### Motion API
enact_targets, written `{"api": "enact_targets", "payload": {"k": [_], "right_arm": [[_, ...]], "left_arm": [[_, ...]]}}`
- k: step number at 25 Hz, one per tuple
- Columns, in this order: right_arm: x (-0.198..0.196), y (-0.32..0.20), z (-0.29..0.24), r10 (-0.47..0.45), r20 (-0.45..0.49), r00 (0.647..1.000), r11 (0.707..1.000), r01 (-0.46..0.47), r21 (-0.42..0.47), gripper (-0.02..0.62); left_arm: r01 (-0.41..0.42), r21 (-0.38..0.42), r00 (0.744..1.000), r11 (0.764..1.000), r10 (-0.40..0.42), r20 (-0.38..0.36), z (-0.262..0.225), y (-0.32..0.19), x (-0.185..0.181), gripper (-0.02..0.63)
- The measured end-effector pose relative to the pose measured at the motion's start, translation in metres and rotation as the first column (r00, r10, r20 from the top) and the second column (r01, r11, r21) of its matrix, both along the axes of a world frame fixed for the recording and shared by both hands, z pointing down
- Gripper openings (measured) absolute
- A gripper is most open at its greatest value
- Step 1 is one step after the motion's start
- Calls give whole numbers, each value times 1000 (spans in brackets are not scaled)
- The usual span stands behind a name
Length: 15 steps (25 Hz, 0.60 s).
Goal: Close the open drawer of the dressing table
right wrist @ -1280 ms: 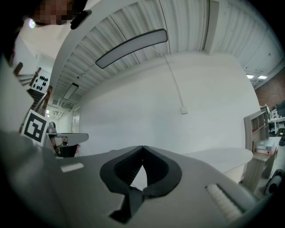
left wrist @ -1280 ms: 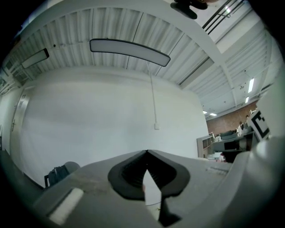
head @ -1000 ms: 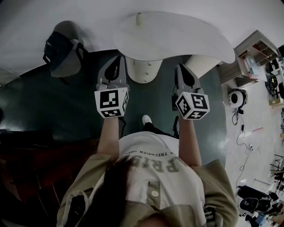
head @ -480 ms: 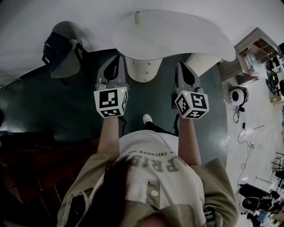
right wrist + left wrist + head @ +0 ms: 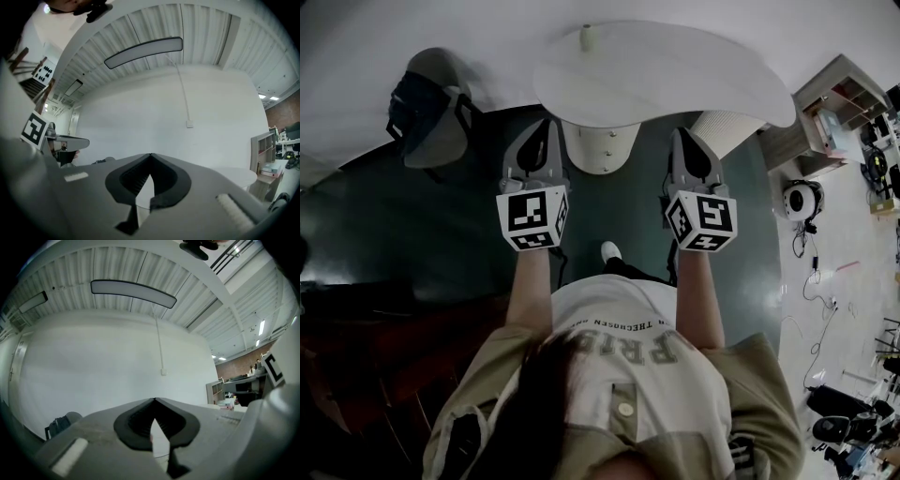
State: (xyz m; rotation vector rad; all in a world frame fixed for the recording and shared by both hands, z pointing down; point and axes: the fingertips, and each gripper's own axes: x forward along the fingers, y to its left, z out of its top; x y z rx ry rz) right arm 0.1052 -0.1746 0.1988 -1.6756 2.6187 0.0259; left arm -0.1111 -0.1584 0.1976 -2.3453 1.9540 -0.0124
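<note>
- Looking steeply down on the left gripper (image 5: 550, 125) and right gripper (image 5: 681, 141), held out level and side by side on bare forearms (image 5: 530, 291), marker cubes (image 5: 534, 214) nearest the camera.
- Left gripper: jaws pressed together tip to tip, holding nothing, facing a bare white wall (image 5: 93, 362).
- Right gripper: jaws likewise closed on themselves and empty, facing the same wall.
- Just ahead, flanked by both grippers: the drawer unit (image 5: 602, 150) under the table (image 5: 694, 80), a pale rounded column with small knobs down its front.
- Cannot tell from above how far any drawer stands out, nor whether either gripper touches the unit.
- Over the unit: the table's white oval top, with a small pale upright thing (image 5: 589, 38) near its far edge.
- Right of the unit, close beside the right gripper: a white ribbed cylinder (image 5: 729, 129).
- Left, well apart from the table: a grey chair (image 5: 441, 136) carrying a dark bag (image 5: 417, 98), against the wall.
- Below: dark green floor (image 5: 412, 225), and one white shoe (image 5: 608, 251) between the forearms.
- Far right: a wooden shelf (image 5: 844, 98) and loose cables (image 5: 811, 281) on paler floor.
</note>
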Motion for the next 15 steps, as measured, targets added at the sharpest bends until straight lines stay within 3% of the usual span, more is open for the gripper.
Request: {"api": "enact_targets", "payload": {"k": [15], "right_arm": [[-1, 2, 2, -21, -21, 1000, 1000, 21, -13, 0]], "left_arm": [[3, -10, 1000, 1000, -3, 4, 2, 2, 3, 8]]}}
